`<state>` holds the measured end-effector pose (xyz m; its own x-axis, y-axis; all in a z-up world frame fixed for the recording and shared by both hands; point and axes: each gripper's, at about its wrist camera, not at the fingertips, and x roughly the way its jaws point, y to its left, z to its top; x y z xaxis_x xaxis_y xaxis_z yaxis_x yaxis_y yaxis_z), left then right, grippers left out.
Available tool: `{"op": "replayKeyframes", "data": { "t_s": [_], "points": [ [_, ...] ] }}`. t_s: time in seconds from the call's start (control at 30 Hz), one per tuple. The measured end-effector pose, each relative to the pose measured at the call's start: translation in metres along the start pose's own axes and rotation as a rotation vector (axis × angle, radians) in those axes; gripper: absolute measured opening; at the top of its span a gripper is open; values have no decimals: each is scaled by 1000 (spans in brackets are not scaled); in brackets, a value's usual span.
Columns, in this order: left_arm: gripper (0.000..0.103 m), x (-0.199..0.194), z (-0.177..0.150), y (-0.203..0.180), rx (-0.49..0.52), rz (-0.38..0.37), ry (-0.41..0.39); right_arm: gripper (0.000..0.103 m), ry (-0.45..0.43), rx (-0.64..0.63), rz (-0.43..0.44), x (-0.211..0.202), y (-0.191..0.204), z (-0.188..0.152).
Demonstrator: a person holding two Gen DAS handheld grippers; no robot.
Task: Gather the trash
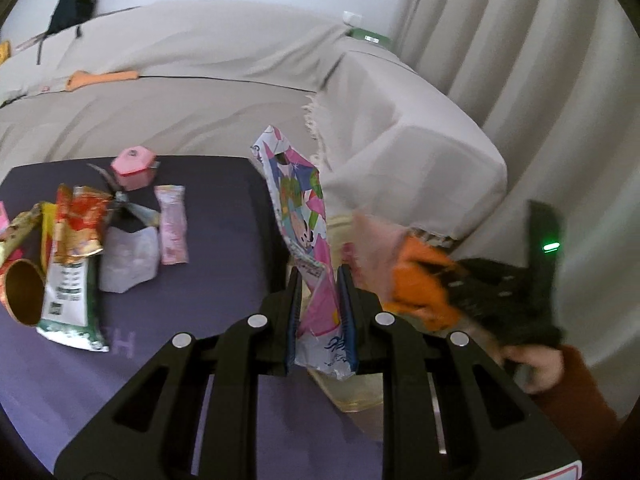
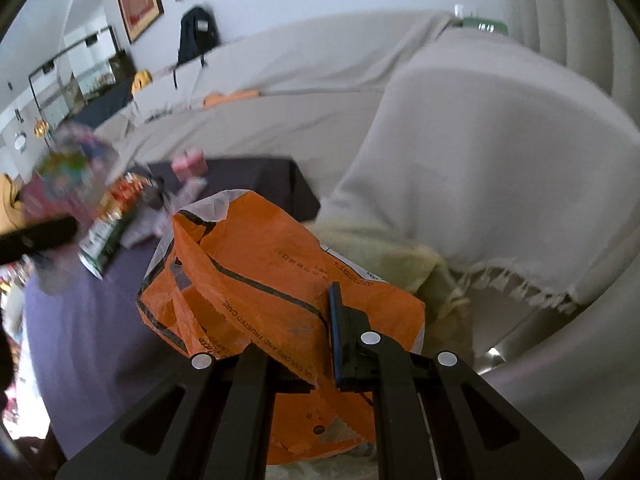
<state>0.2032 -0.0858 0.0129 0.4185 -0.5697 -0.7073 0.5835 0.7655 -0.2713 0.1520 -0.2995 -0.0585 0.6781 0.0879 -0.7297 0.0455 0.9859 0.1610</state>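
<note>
My left gripper (image 1: 319, 280) is shut on a pink cartoon-printed wrapper (image 1: 298, 200) that stands up between its blue pads, over the right edge of the purple table (image 1: 220, 220). In the right wrist view my right gripper (image 2: 316, 320) is shut on a crumpled orange bag (image 2: 256, 264), which hides the left finger. That orange bag (image 1: 420, 284) shows blurred at the right of the left wrist view, beside a hand (image 1: 536, 364). The cartoon wrapper (image 2: 68, 168) appears blurred at the left of the right wrist view. More wrappers lie on the table: a red and green packet (image 1: 74, 264), a pink sachet (image 1: 172, 224), a white pouch (image 1: 128, 260).
A pink box (image 1: 134, 166) and a gold tube (image 1: 24, 296) sit on the table. A sofa draped in beige cloth (image 1: 400, 140) stands behind and to the right, with curtains (image 1: 540, 80) beyond. A yellowish bag or bin (image 2: 400, 256) lies below the grippers, between table and sofa.
</note>
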Motion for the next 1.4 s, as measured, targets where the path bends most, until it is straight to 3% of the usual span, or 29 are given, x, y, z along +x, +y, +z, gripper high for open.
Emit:
{"op": "replayKeyframes", "data": {
  "t_s": [0.27, 0.47, 0.53, 0.6, 0.77, 1.0, 1.1, 1.2, 1.4],
  "points": [
    [17, 8, 2, -7, 11, -20, 12, 8, 130, -36, -22, 46, -6, -23],
    [17, 15, -4, 0, 4, -23, 30, 9, 140, -47, -7, 32, -1, -32],
    [17, 16, -6, 2, -4, -28, 33, 16, 127, -57, -16, 21, 0, -33],
    [17, 18, -7, 2, -12, -37, 39, 42, 119, -65, -14, 10, -1, -35],
    [17, 20, -10, -1, -5, -49, 47, 55, 91, -35, 15, -18, -9, -37],
    [17, 31, -16, -22, 26, -106, 70, 56, -11, -51, -61, -61, -18, -36],
    [17, 43, -19, -39, 53, -148, 98, 56, -88, -17, -140, -80, -35, -33],
    [15, 64, -23, -59, 88, -201, 141, 56, -127, 40, -159, -88, -56, -32],
    [15, 132, -35, -81, 142, -148, 286, 56, -169, 131, -135, -89, -89, -33]
  ]
}}
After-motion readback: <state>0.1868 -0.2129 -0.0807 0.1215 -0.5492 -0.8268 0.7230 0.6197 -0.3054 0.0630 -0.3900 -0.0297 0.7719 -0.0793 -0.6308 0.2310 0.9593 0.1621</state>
